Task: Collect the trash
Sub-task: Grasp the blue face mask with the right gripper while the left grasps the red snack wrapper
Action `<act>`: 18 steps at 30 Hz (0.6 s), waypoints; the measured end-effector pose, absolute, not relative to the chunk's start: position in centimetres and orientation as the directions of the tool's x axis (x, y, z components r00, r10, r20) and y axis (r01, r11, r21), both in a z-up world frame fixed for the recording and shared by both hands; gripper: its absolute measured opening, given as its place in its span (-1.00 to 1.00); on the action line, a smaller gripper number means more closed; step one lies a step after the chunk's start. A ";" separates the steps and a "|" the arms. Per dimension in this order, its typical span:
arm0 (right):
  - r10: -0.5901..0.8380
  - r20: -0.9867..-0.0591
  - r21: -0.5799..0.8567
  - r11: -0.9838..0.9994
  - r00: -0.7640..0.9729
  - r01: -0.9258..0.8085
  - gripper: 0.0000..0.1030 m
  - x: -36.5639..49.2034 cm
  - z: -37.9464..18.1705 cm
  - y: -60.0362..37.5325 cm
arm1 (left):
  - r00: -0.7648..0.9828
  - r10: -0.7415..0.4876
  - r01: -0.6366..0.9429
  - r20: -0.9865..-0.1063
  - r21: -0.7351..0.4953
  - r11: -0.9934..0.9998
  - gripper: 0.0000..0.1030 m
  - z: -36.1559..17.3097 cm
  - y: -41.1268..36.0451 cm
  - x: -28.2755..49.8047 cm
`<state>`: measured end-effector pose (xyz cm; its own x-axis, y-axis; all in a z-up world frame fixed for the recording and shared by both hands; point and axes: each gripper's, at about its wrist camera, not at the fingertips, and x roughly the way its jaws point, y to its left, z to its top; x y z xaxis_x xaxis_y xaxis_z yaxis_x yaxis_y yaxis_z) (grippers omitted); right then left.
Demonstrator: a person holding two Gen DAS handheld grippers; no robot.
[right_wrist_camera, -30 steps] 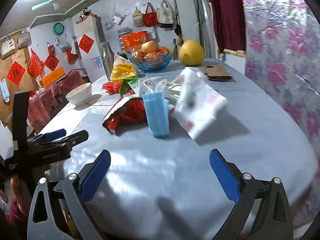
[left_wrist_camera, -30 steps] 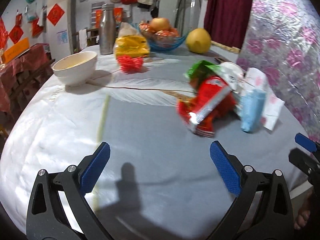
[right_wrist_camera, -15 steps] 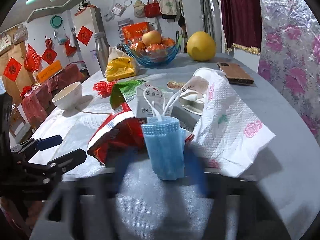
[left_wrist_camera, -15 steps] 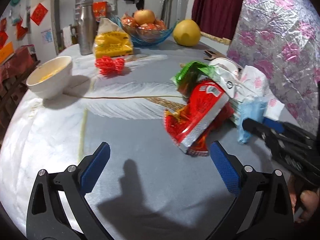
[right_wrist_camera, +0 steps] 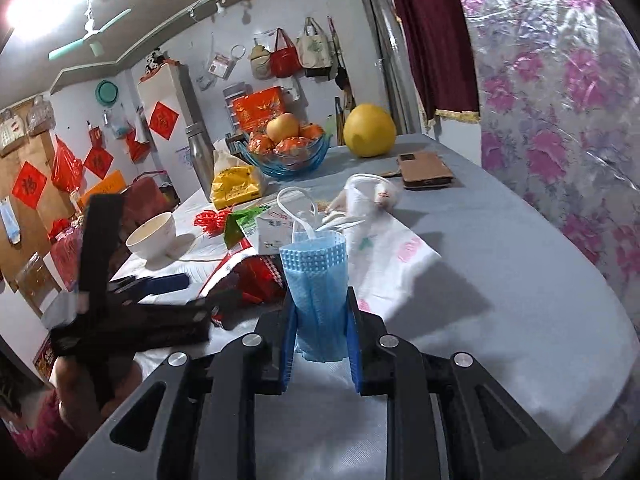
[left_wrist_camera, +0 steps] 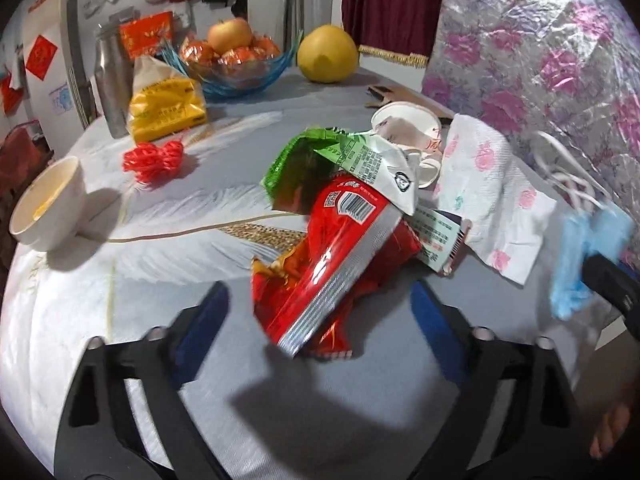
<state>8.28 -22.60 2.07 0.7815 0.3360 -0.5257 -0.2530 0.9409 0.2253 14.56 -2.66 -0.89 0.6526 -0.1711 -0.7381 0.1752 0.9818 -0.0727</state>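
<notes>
My left gripper (left_wrist_camera: 318, 316) looks smeared, so I can't see its blue pads clearly. The red snack bag (left_wrist_camera: 334, 264) hides the table between them. In the left wrist view, the blue face mask (left_wrist_camera: 580, 256) is fuzzy and the picture's edge cuts off the right gripper. In the right wrist view, the mask (right_wrist_camera: 318, 280) hides part of the red bag (right_wrist_camera: 256, 280). The print on the white packet (right_wrist_camera: 274, 234) is too small for me to read.

Bare tablecloth (left_wrist_camera: 168, 280) left of the red wrapper (left_wrist_camera: 340, 264); bowl (left_wrist_camera: 48, 204) farther left.
</notes>
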 end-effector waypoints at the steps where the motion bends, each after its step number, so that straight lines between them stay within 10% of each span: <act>1: 0.336 -0.527 0.230 0.941 0.781 -0.250 -0.56 8.2 2.0 -22.8 | 0.639 -0.179 0.176 -0.748 -0.084 0.981 0.39 -1.2 -2.7 15.0; 7: 0.338 -0.515 0.243 0.939 0.788 -0.244 -0.56 6.9 2.1 -23.7 | 0.651 -0.180 0.184 -0.738 -0.077 0.980 -0.21 -0.9 -3.2 14.3; 18: 0.341 -0.466 0.229 0.938 0.816 -0.261 -0.56 2.6 3.9 -24.3 | 0.722 -0.211 0.169 -0.659 -0.128 0.977 -0.22 2.4 -1.3 7.8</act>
<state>2.59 -24.29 3.91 0.8165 0.3406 -0.4662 -0.2605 0.9379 0.2290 7.84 -1.28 2.44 0.7216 -0.2110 -0.6594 0.1689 0.9773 -0.1278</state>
